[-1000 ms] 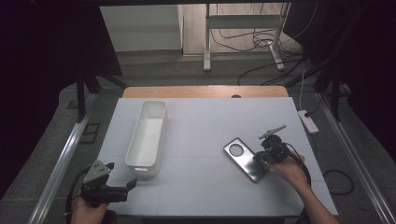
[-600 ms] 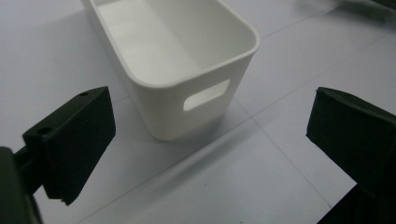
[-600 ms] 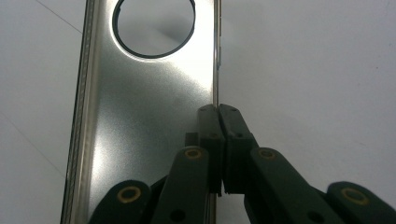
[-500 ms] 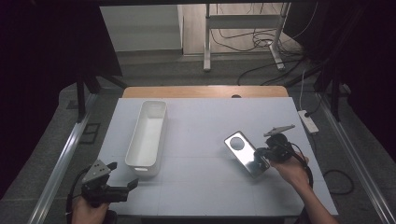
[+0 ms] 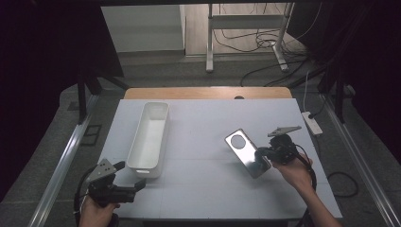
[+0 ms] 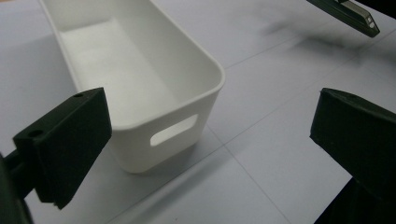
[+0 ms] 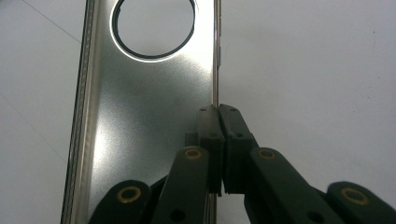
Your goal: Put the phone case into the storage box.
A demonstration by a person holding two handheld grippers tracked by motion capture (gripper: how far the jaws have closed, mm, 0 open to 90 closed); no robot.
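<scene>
We see a phone (image 5: 247, 152), a flat silvery slab with a round camera ring near its far end, at the centre right of the high view, its long axis running from upper left to lower right. Our right tongs (image 5: 261, 154) pinch it by one long edge; in the right gripper view the phone (image 7: 144, 112) takes up the left half of the frame and the tongs (image 7: 218, 122) have their two black jaws pressed together on that thin edge, so they are closed and gripping the phone. It seems to tilt slightly above the white table (image 5: 203, 127), though we cannot tell for sure whether its far end is clear of the surface. Well to the left in the high view stands a long white bin (image 5: 149, 137), empty, running up and away. In the left gripper view the bin (image 6: 140, 79) sits at the upper left with its handle slot facing us. Our left tongs (image 5: 126, 189) wait at the lower left of the high view, just off the bin's near end, jaws wide open and holding nothing. We judge the work as partly done: the phone is grasped, and carrying it across to the bin, if that is its place, is what is left.
</scene>
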